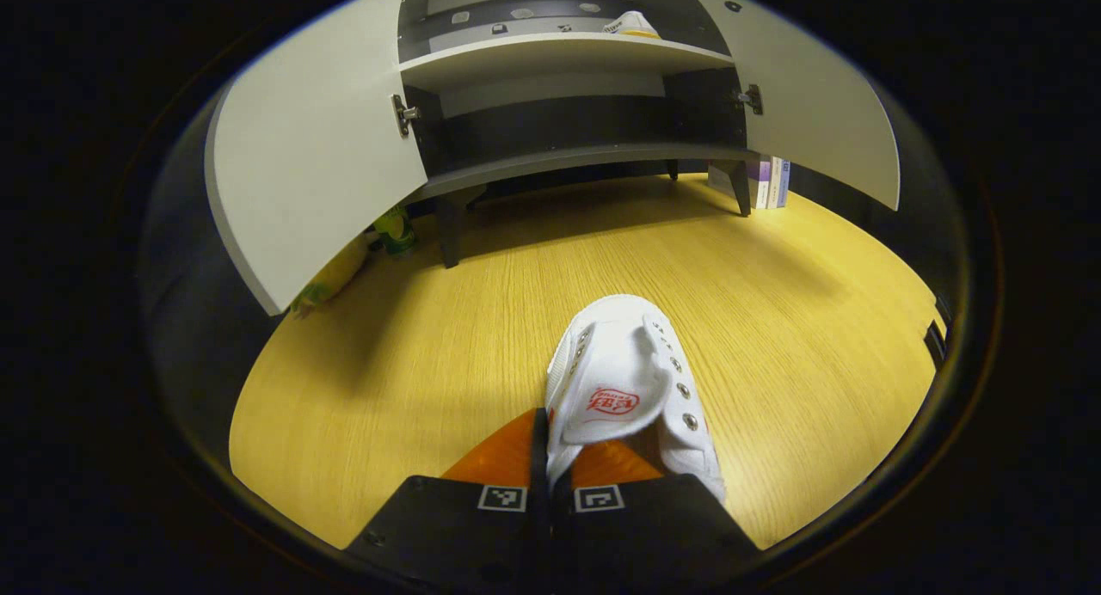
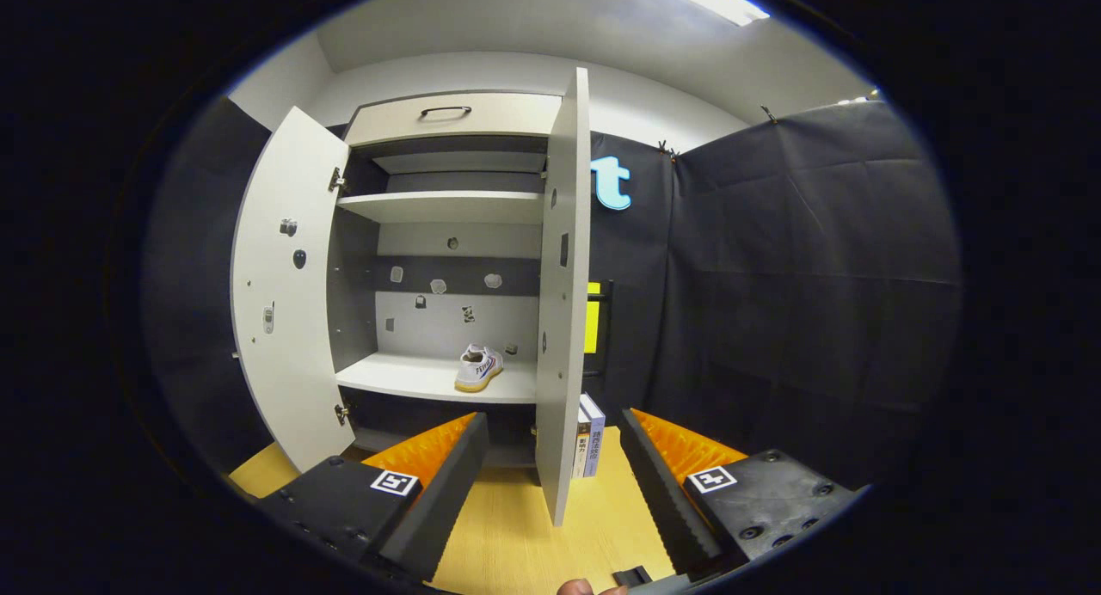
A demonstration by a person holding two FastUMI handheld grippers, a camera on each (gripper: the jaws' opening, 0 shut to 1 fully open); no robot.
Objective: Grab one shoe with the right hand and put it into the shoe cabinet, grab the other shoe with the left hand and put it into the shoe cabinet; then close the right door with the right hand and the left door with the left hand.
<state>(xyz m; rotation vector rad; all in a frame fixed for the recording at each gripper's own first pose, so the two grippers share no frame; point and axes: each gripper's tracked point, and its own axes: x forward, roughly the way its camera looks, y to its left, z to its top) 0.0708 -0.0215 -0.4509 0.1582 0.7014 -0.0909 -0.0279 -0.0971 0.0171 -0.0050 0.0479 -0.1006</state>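
White canvas is what we see first: one shoe [image 1: 624, 389] lies low in the centre of the left gripper view, on the yellow wooden floor [image 1: 413, 354], toe pointing up the frame toward the shoe cabinet [image 1: 559, 58]. We see the left gripper [image 1: 550, 470] closed on the heel end of this shoe, its two fingers pressed close together with the shoe's rim between them. The other shoe [image 2: 478, 368] stands already on a shelf [image 2: 413, 376] of the cabinet, near the middle of the right gripper view (in the left gripper view its tip [image 1: 630, 25] shows at the top, on the same shelf).

Both doors are open. In the right gripper view the left door [image 2: 288, 303] swings out at the left of the frame and the right door [image 2: 563, 303] stands edge-on in the centre. The right gripper [image 2: 555, 479] holds nothing; we see its fingers wide apart at the bottom, one on each side of that door's lower edge, not touching it. Some books [image 2: 589, 444] stand on the floor just beside the right door.
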